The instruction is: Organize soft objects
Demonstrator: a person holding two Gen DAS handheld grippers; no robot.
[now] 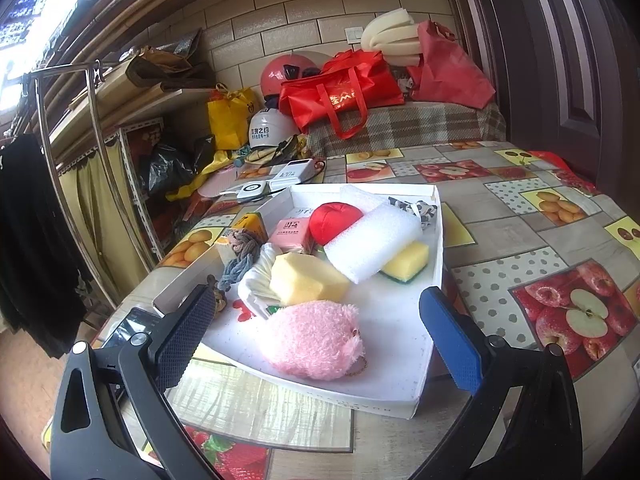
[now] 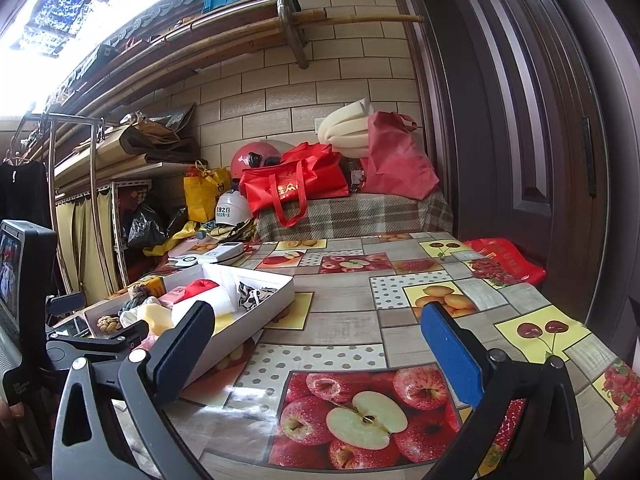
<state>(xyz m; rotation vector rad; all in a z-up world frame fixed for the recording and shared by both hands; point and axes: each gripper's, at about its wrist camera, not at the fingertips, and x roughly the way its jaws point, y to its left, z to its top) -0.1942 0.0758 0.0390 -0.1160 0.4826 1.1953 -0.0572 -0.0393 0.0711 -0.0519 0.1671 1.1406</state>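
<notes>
— A tiled back wall, a plaid-covered bench piled with red bags (image 1: 340, 92) and helmets, and in front of it a desk (image 1: 520, 240) under a fruit-print cloth. What do we have on it?

— A shallow white tray (image 1: 384, 360) lies on the desk's left half, and the soft things sit inside it. Nearest our left tongs (image 1: 320, 332) is a pink fluffy plush (image 1: 314, 340). Behind it a pale yellow foam block (image 1: 308, 280) rests against a white folded cloth (image 1: 254, 280).

— And farther back?

— A white foam pad (image 1: 372, 240) leans over a yellow-and-green sponge (image 1: 406, 260). A red cushion (image 1: 334, 220) lies beside a pink tissue pack (image 1: 292, 234), with a black-and-white patterned cloth (image 1: 416, 208) at the far corner. A grey-brown knitted cord (image 1: 242, 256) hangs over the tray's left wall.

— How do we stand with the tongs?

— Our left tongs are spread wide and empty, hovering over the tray's near end, either side of the plush without touching it. Our right tongs (image 2: 320, 344) are likewise wide apart and empty, above bare cloth to the right of the tray (image 2: 260, 308).
</notes>
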